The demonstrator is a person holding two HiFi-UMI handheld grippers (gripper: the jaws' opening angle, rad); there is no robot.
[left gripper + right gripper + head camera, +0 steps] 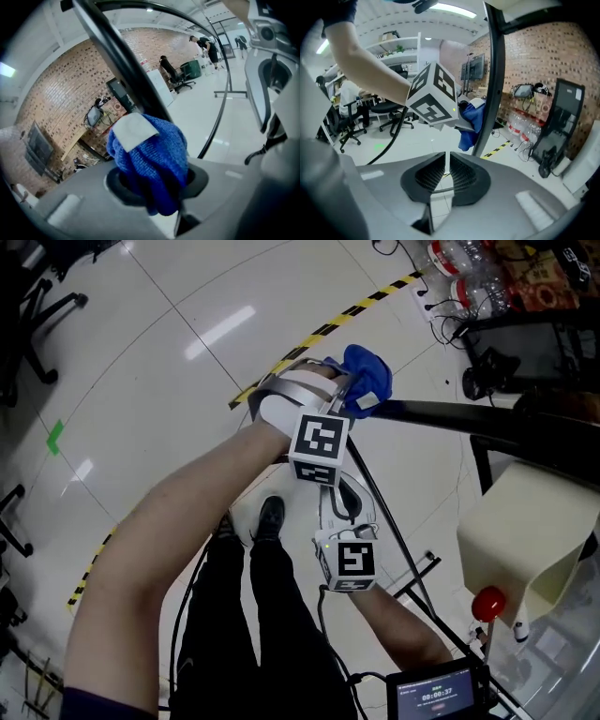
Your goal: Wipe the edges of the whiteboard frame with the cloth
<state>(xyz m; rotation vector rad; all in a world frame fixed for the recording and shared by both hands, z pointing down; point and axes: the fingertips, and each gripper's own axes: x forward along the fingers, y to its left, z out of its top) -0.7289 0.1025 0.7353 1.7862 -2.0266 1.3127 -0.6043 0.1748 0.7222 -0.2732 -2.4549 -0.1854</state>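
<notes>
Nearest the body, right gripper (pixel 446 161): jaws pressed together with nothing between them, pointing toward the cloth (pixel 471 124). I judge it a spare hand for now.
Ahead of it, left gripper (pixel 157 180): clenched on the bunched blue cloth, which bulges out past the jaws.
On the wad, tag (pixel 133 131): a white label facing up, toward the camera.
Behind the cloth, frame bar (pixel 450 413): dark and narrow, running off to the right. The cloth sits at its near end and seems to touch it.
Step in hand: probably the start of a pass along this edge.
Doing it well: put cloth on the bar, not the plastic jaws. Press until the wad folds round the edge, then slide it steadily along the bar. Keep the grip firm so the wad does not drag out, and keep the tag off the bar.
Right hand's part: stay clear of the wiping path, or steady the frame if it rocks.
Far floor: striped floor tape (pixel 328 329) and bottles (pixel 459 268), well apart from the work.
</notes>
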